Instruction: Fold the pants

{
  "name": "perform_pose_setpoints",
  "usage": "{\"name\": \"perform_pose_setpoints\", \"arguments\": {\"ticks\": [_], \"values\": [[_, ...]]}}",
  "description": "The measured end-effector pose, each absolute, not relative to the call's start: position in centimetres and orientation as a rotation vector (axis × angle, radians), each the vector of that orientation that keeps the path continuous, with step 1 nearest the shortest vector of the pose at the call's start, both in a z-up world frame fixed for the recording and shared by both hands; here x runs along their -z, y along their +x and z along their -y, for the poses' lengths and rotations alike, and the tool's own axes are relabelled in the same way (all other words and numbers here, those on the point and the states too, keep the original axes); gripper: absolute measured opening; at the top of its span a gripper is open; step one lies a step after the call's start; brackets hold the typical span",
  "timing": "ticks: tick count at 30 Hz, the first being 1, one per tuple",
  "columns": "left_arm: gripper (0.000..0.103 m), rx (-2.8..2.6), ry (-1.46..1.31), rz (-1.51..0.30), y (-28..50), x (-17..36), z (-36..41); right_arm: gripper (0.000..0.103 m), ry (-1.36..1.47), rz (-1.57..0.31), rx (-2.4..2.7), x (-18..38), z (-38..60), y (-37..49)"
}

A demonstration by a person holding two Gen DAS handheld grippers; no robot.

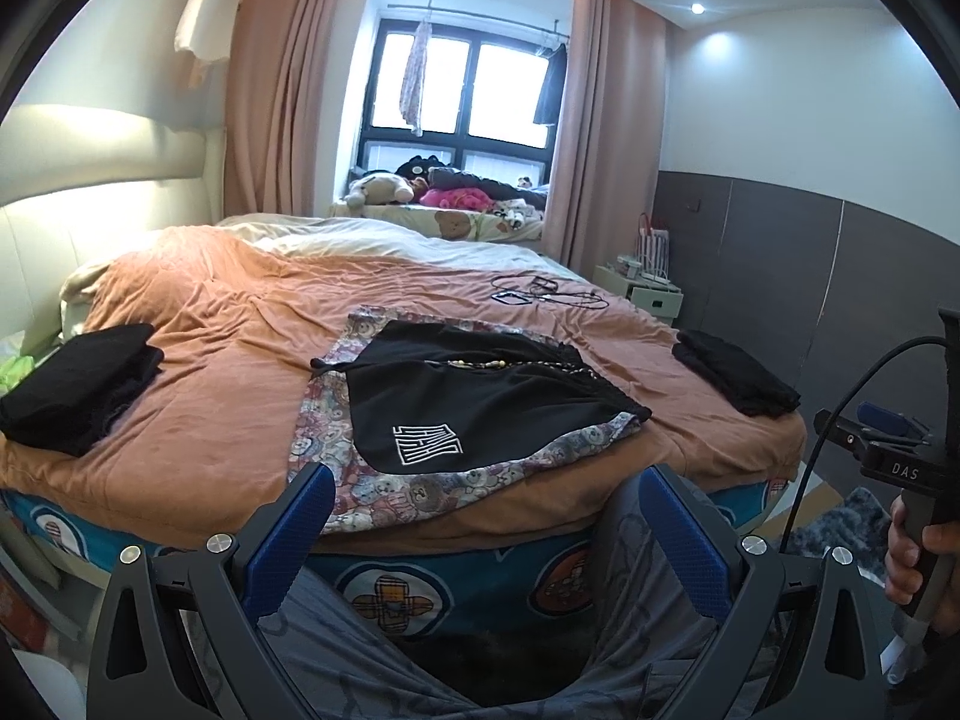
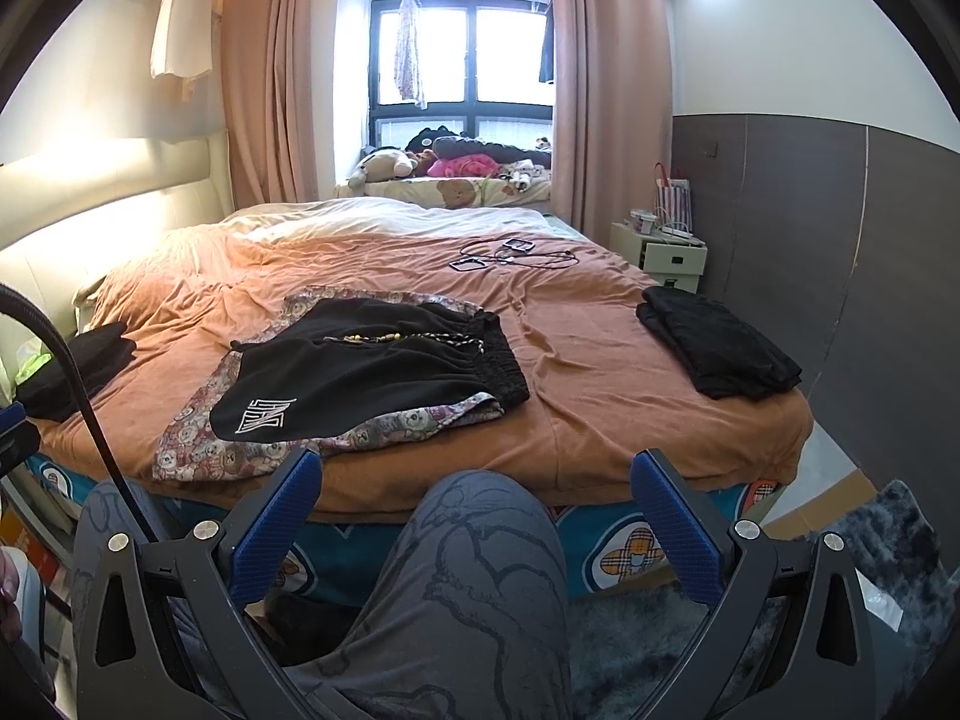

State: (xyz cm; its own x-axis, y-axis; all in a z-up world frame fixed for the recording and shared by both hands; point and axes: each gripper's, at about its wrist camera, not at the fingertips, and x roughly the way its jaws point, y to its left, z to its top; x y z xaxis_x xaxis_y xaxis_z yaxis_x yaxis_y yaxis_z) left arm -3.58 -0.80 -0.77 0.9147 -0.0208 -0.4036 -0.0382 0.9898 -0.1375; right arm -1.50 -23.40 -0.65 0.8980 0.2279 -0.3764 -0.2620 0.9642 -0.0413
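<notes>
Held low before the near edge of the bed (image 1: 198, 420), above the person's knees in grey printed trousers (image 2: 468, 588). Left gripper (image 1: 486, 534) released, blue fingers (image 1: 300, 540) spread wide with nothing between them; right gripper (image 2: 474, 516) likewise splayed and empty, its handle gripped by a hand (image 1: 924, 552) at the right margin of the left wrist view. Black shorts (image 1: 480, 408) with a white embroidered logo (image 1: 427, 441) spread flat near the middle of the orange duvet, lying on top of a bear-print garment (image 1: 336, 414) that shows around their left and near edges; elastic waistband (image 2: 501, 360) toward the right, a beaded drawstring (image 2: 384, 337) trailing across the upper part, leg hem curving at the near left. Folded black stack (image 1: 78, 384) at the left edge of the bed, another folded black stack (image 2: 714, 342) at the right edge, cables (image 2: 510, 257) farther back toward the window. Judged as the start of a fresh fold: shorts laid out, not yet doubled, no grasp begun. Next move likely a reach forward and down with both grippers, one to the waistband on the right, one to the leg hem on the left, pinching only the black layer. Care called for in keeping the bear-print cloth beneath out of the pinch, and in keeping the loose drawstring from snagging. Thin, limp fabric; likely to sag and wrinkle unless lifted evenly at both ends.
</notes>
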Motion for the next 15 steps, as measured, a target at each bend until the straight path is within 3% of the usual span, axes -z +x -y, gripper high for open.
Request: {"name": "perform_pose_setpoints", "arguments": {"ticks": [15], "values": [[0.102, -0.035, -0.195, -0.444, -1.9, 1.7, -1.7, 0.103, -0.090, -0.389, -0.281, 0.1, 22.4, 0.5]]}}
